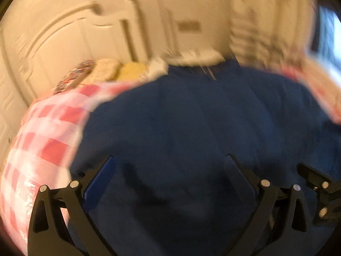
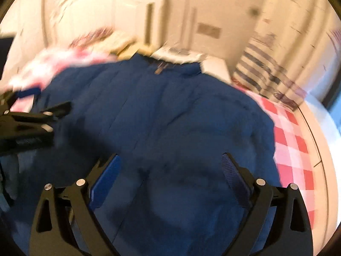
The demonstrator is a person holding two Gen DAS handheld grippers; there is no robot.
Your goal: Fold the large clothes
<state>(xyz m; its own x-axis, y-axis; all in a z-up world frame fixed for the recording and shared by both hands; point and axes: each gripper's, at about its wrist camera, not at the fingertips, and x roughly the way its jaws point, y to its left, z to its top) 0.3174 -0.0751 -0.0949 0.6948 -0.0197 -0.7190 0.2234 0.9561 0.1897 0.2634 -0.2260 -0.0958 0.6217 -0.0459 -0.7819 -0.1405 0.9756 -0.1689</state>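
Ribbed blue pads of the left gripper [image 1: 170,164] and right gripper [image 2: 170,162] are spread wide, released, above soft, creased blue garment [image 1: 191,117], bordered by glossy checked cloth [image 1: 42,138].

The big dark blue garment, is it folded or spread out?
Spread out: the dark blue garment lies broadly over the red-and-white checked cloth, with no fold visible.
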